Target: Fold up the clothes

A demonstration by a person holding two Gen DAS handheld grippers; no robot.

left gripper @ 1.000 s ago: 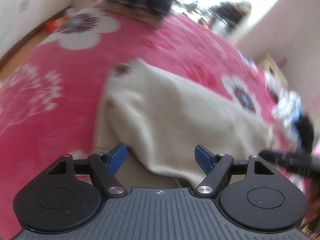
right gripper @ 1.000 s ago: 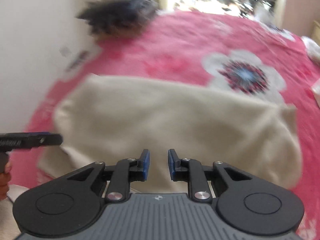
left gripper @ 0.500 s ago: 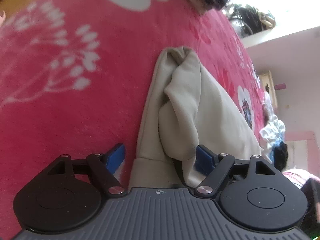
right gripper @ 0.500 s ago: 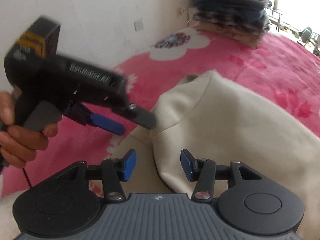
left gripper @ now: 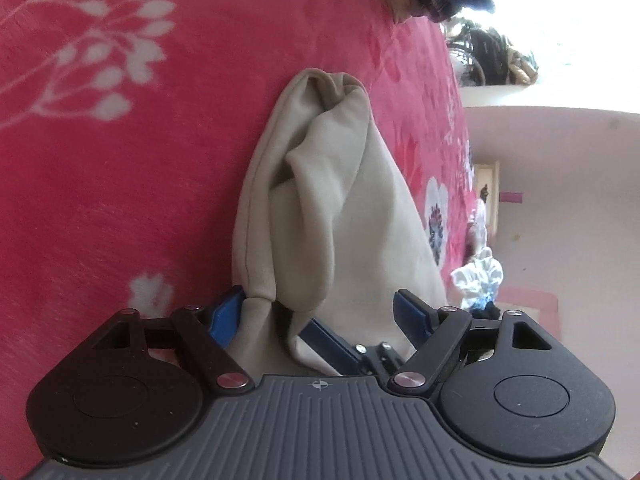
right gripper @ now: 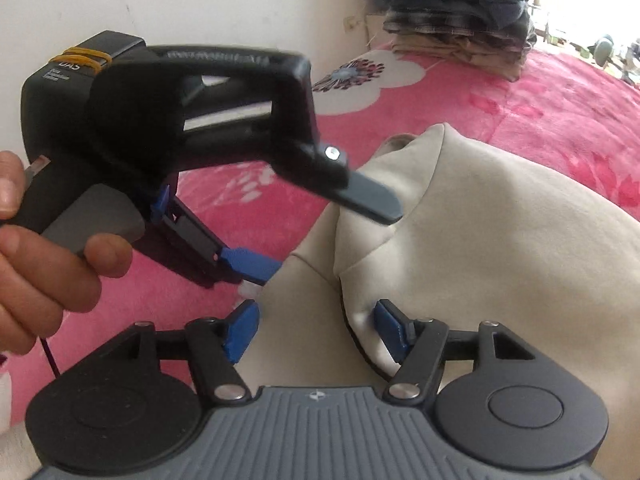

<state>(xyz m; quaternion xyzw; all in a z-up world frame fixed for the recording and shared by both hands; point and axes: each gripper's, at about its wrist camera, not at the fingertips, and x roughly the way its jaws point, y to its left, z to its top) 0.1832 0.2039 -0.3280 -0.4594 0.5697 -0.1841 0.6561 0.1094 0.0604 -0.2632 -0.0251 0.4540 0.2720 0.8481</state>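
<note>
Right tool low centre, jaws opening over the beige garment's folded edge, pads not pressing. Left tool wide open, straddling bunched hem, holding nothing. Fold apparently just laid on the pink bed cover; next probably a fresh edge grasp. Left tool crowding upper left; stacked clothes upper right.

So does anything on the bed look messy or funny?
Yes. The beige top isn't lying flat on the pink blanket: its near end is bunched into lumpy folds and creases, with one flap flopped over another. A crumpled white cloth also sits loose near the blanket's far edge. Nothing looks torn or spilled.
</note>
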